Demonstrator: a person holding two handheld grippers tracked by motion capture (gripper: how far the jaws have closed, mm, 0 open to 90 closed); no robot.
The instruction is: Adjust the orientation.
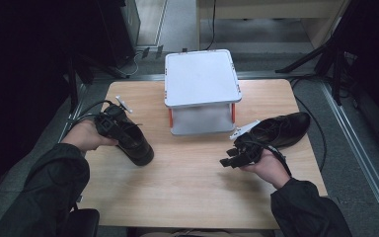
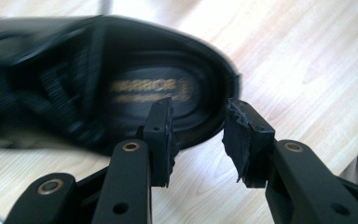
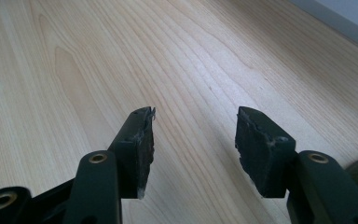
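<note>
Table [image 1: 192, 187]: pale wood-grain, dark room around it.
Left gripper [image 2: 199, 136]: jaws apart, empty, at the left shoe's [image 2: 121, 84] heel.
Right gripper [image 3: 195, 140]: jaws apart, empty, near the right shoe [image 1: 281, 129].

Light wood-grain table [image 1: 192, 192], bare across the front. At its far edge, centred, a white two-tier plastic stand [image 1: 202, 79] with orange-red corner posts – flat top tier, lower shelf visible beneath. Beyond the table, grey floor [image 1: 177, 24] and a pale wooden cabinet [image 1: 271, 15]. Black tripod legs [image 1: 321, 54] at far right – dark equipment at far left, details unclear.
</note>
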